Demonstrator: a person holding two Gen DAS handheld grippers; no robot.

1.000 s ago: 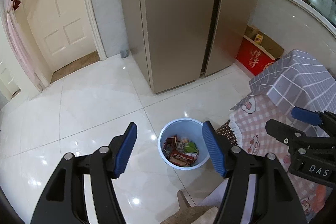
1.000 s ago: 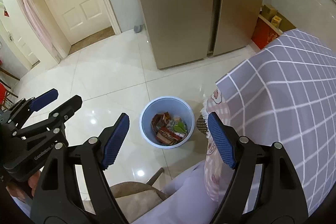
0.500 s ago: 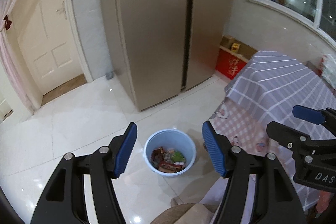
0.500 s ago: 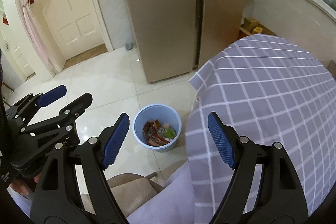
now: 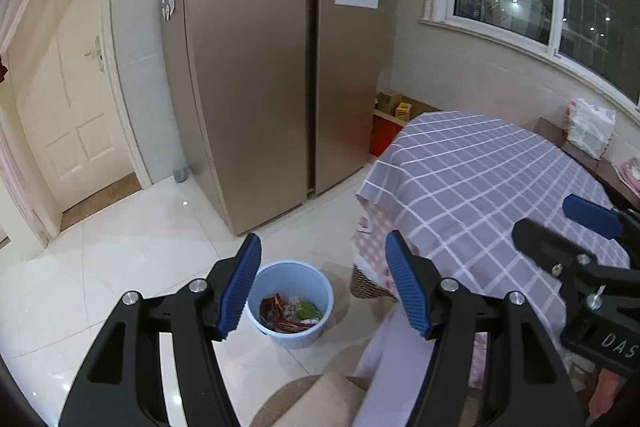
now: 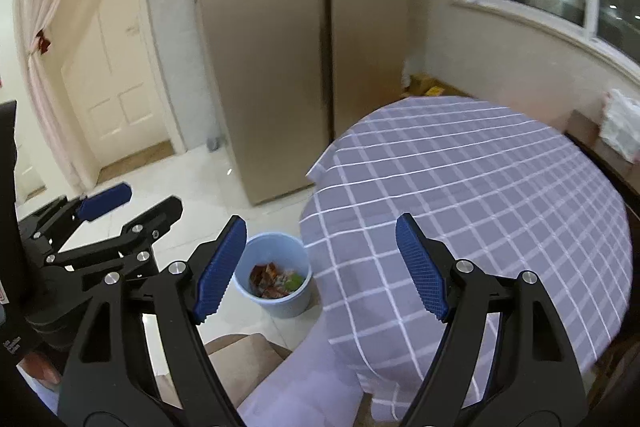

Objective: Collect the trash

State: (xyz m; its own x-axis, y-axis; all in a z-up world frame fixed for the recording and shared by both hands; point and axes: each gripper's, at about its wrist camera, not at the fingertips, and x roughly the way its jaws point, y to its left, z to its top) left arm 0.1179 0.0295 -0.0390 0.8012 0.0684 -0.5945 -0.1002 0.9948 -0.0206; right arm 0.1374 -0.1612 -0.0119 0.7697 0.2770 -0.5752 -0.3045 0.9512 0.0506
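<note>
A light blue waste bin [image 5: 294, 327] [image 6: 276, 301] stands on the white floor beside the table, with red, white and green wrappers [image 5: 290, 315] [image 6: 276, 281] inside. My left gripper [image 5: 324, 285] hangs high above the bin, open, nothing between its blue pads. My right gripper [image 6: 320, 269] is open too and empty, held over the table's near edge with the bin showing between its fingers. Each gripper appears at the side of the other's view. The purple checked tablecloth [image 5: 480, 187] [image 6: 480, 195] shows no trash on it.
A tall bronze fridge [image 5: 260, 67] stands behind the bin, a white door [image 5: 60, 99] to its left. Boxes [image 5: 394, 103] sit by the wall under the window. A white plastic bag [image 5: 590, 127] lies on a dark side table. A wicker basket [image 5: 368, 287] peeks from under the tablecloth.
Both grippers have risen and tilted upward, so the bin has slid lower and farther off and the tabletop and window have come into view. Both stay open and empty.
</note>
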